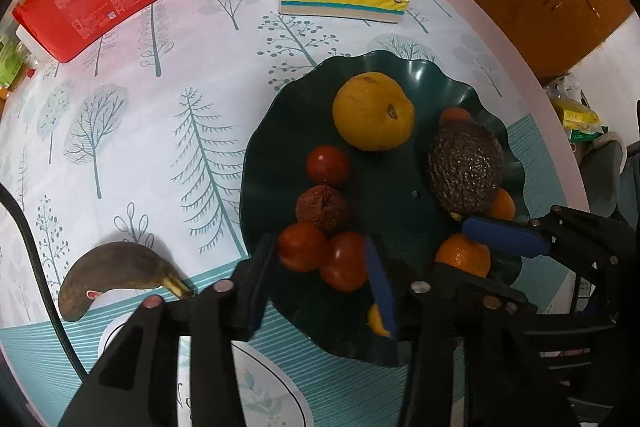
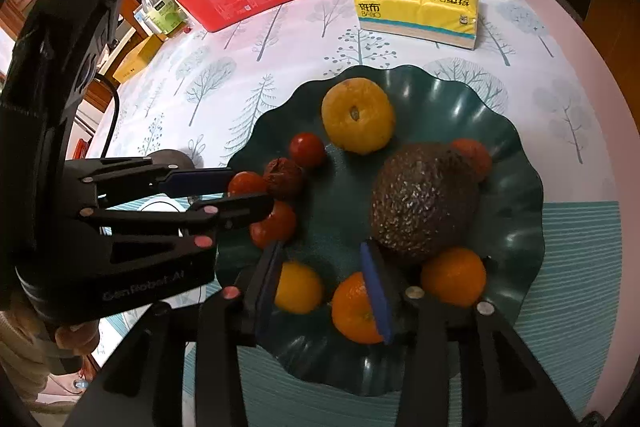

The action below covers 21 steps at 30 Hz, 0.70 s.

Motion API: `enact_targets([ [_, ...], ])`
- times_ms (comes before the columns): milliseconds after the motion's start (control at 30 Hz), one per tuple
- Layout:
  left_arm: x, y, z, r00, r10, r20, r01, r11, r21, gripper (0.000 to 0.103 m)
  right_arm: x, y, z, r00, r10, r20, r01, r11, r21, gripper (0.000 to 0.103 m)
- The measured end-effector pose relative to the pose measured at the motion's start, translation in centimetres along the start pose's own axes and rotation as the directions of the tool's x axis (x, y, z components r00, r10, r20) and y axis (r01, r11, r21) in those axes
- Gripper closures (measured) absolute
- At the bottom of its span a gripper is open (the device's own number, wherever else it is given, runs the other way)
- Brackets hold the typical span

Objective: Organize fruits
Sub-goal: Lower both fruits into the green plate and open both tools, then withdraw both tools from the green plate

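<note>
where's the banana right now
In the left wrist view the banana lies on the tablecloth at the lower left, outside the green plate, beside the left gripper's left finger.

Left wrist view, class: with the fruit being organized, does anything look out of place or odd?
Yes. A banana with dark brown skin lies alone on the tablecloth, left of the green plate that holds all the other fruit. One small brown fruit on the plate looks shrivelled.
</note>
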<state>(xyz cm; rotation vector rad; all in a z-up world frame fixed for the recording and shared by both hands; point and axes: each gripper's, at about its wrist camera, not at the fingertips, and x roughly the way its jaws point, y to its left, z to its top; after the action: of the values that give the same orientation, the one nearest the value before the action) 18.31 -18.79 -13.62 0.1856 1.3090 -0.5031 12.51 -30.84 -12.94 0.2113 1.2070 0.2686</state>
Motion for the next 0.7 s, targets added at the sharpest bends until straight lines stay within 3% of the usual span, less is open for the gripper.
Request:
enact_targets([
  [67,-0.5,0.1,-0.1,1.0,-0.008,0.009,0.008,1.0,-0.004,0.051,-0.3,0.1,-0.1,1.0,-0.008,0.009,0.008,1.0,-0.006,0.062],
  [700,-6.9,0.4,-4.0,0.994,0.002,0.109,-0.002,1.0,-0.003,0.042,-5.3,2.5,-2.1,0.994,-0.064,0.084,0.062,0.998,0.026,0.062],
])
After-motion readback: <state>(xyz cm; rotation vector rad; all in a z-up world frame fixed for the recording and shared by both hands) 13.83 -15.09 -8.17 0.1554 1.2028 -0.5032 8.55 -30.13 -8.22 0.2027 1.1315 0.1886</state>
